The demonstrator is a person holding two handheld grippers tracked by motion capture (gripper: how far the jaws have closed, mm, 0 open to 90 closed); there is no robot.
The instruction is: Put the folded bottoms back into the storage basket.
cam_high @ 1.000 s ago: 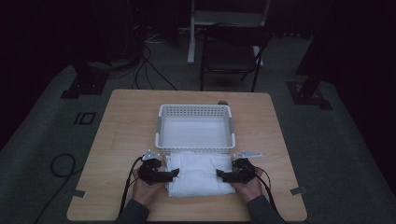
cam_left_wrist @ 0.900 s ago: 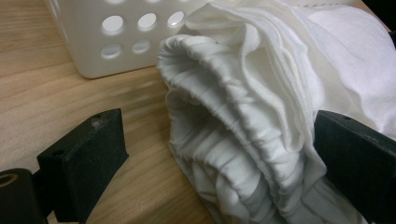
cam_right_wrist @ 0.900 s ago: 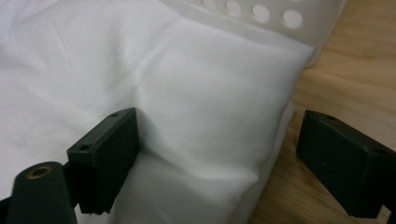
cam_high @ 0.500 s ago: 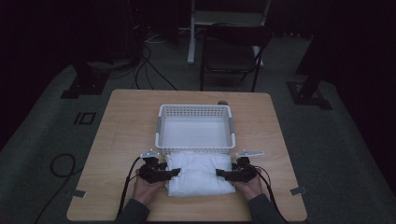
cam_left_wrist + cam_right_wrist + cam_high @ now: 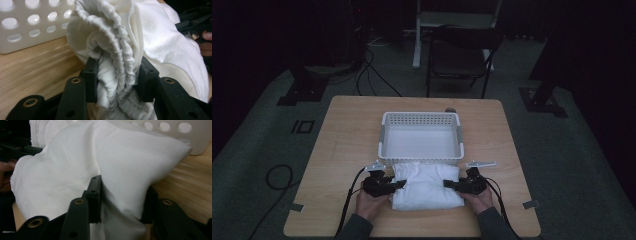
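A folded white cloth (image 5: 426, 186) lies on the wooden table (image 5: 342, 135), just in front of a white perforated basket (image 5: 421, 138). My left gripper (image 5: 393, 185) is shut on the cloth's left side, where a gathered, elastic-looking edge (image 5: 117, 62) bunches between the jaws. My right gripper (image 5: 451, 185) is shut on the cloth's right side, with smooth fabric (image 5: 120, 185) pinched between its jaws. The basket wall (image 5: 27, 22) stands close behind the cloth. The basket looks empty.
A small grey flat piece (image 5: 480, 163) lies on the table to the right of the basket. A small dark round object (image 5: 450, 110) sits behind the basket's far right corner. A chair (image 5: 462, 55) stands beyond the table's far edge. Cables (image 5: 277, 175) run on the floor.
Both grippers have shifted slightly away from me with the cloth, which now sits a little closer to the basket's front wall.
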